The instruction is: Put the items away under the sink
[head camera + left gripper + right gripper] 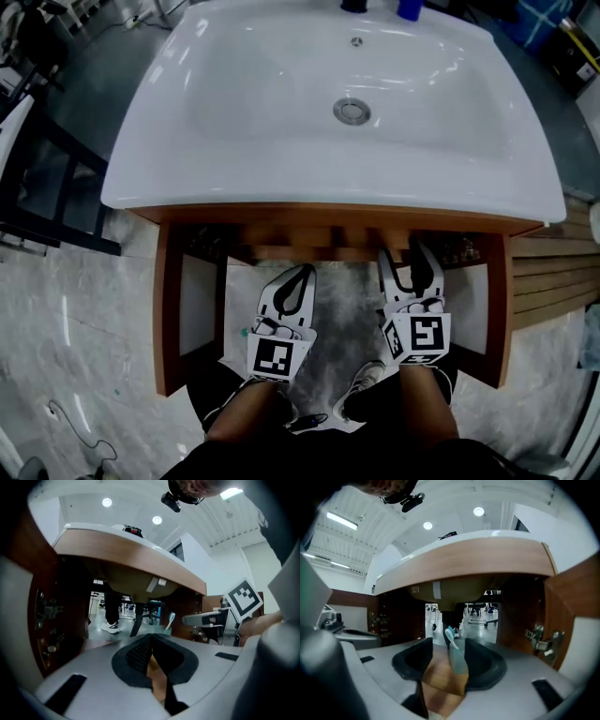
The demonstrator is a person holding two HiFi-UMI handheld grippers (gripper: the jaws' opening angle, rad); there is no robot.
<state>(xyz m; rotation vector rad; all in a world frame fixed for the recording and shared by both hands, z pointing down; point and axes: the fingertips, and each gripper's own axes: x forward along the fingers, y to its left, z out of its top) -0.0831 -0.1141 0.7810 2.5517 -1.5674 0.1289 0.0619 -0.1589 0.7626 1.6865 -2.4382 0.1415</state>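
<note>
There is one white sink (234, 141) on one wooden cabinet (328, 217). The cabinet's two doors, left (169, 319) and right (499, 309), stand open. At the basin's back edge stand a dark thing (354, 5) and a blue thing (410, 7), cut off by the frame.

The person holds two grippers low at the cabinet's opening. The left gripper (305, 272) has its jaws pressed tip to tip. The right gripper (411, 253) has its jaws apart.

One toothbrush (454, 656), teal with a white head, lies between the right gripper's jaws. It rests against the right-hand pad, and a gap shows on its other side. Its head points into the cabinet. I can't tell what bears it up.
</note>
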